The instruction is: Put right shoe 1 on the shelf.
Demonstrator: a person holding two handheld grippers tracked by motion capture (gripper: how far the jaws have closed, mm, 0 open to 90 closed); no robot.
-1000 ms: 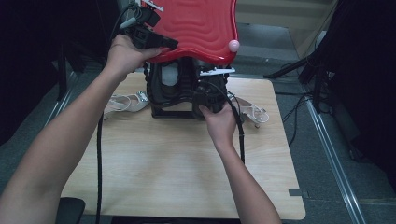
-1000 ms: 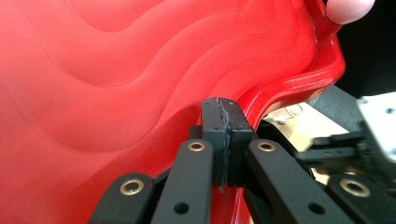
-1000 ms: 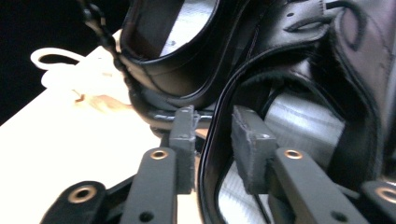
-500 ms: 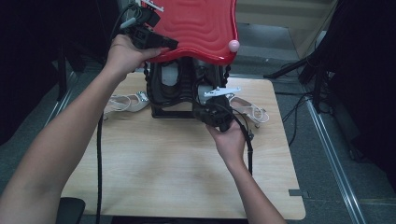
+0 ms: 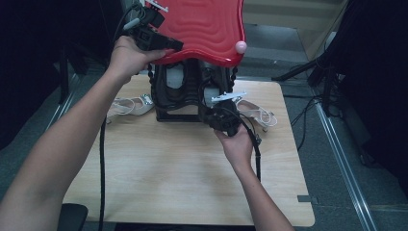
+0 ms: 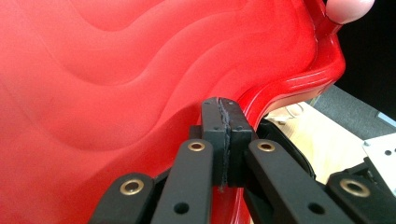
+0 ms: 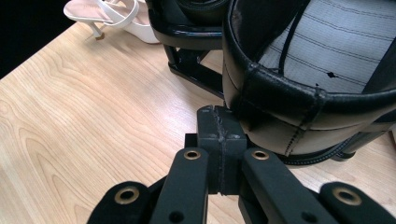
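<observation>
I hold the red lid (image 5: 202, 29) raised above the black case (image 5: 185, 94) with left gripper (image 6: 223, 140), jaws fully closed. Right gripper (image 7: 219, 149), jaws closed empty, sits beside the case; lower gently.

Left claw (image 5: 175, 46) raised at far left, jaws shut; right claw (image 5: 207, 111) low, jaws just closed, nothing between.

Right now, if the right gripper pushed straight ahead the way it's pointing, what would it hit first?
Most likely the black shoe: the shut right gripper sits right at its stitched heel rim, apparently touching or nearly so. Depth is hard to judge.
</observation>
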